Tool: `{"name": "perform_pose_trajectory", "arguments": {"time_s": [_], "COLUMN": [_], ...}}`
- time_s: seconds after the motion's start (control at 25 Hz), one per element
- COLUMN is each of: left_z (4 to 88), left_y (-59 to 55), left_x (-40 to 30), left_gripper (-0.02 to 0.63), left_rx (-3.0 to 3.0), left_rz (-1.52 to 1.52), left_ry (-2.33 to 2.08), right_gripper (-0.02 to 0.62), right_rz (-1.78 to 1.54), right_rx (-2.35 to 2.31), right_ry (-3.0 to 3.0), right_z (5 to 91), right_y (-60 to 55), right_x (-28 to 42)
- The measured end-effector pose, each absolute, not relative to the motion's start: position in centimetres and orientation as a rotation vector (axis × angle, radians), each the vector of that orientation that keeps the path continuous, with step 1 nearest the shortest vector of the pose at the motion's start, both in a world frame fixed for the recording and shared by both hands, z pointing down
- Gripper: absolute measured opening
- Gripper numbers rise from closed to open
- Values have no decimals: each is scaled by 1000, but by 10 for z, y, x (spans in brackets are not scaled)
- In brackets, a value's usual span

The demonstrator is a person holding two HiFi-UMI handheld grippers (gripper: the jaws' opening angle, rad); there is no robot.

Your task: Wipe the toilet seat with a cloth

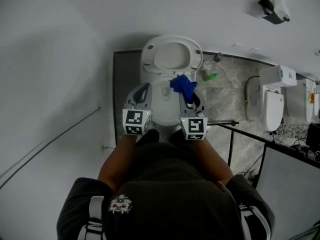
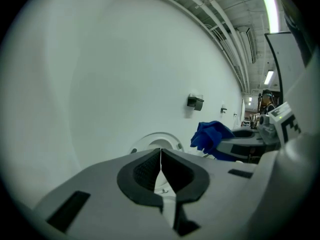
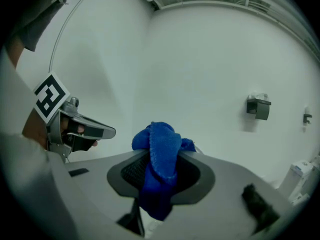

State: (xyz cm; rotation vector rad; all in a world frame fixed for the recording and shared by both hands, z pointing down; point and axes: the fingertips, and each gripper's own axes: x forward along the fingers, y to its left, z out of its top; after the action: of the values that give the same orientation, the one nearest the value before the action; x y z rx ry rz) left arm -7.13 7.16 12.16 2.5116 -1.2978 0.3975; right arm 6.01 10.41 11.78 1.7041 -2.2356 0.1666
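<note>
A white toilet (image 1: 167,74) stands against the back wall, its lid and seat (image 1: 171,55) raised upright; the raised lid (image 2: 159,141) shows small in the left gripper view. My right gripper (image 1: 189,97) hovers over the bowl's right side, shut on a bunched blue cloth (image 1: 182,86) that sticks up between its jaws (image 3: 161,156). My left gripper (image 1: 141,96) hangs over the bowl's left side, jaws pressed together with nothing between them (image 2: 160,165). From the left gripper view the blue cloth (image 2: 212,137) appears to the right, in the other gripper.
A green-tipped brush (image 1: 210,77) lies on the stone floor right of the toilet. A paper holder (image 1: 273,10) is fixed to the wall. A second white toilet (image 1: 272,101) stands further right behind a dark rail (image 1: 231,134).
</note>
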Motion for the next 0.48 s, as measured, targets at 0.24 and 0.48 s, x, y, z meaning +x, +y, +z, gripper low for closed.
{"name": "perform_pose_trajectory", "arguments": {"time_s": [0.24, 0.48], "left_z": [144, 188], "left_y": [44, 25], "left_x": [-64, -67], "left_gripper": [14, 14], "left_rx": [2458, 2368], "left_rz": [428, 426], "left_ry": [-1319, -1372], "right_gripper": [112, 112], "right_rz": [177, 144], "right_rx": [1678, 1598], "right_ry": [-2244, -2277], "right_z": [138, 165], "right_y": [60, 10], "right_x": [74, 58]}}
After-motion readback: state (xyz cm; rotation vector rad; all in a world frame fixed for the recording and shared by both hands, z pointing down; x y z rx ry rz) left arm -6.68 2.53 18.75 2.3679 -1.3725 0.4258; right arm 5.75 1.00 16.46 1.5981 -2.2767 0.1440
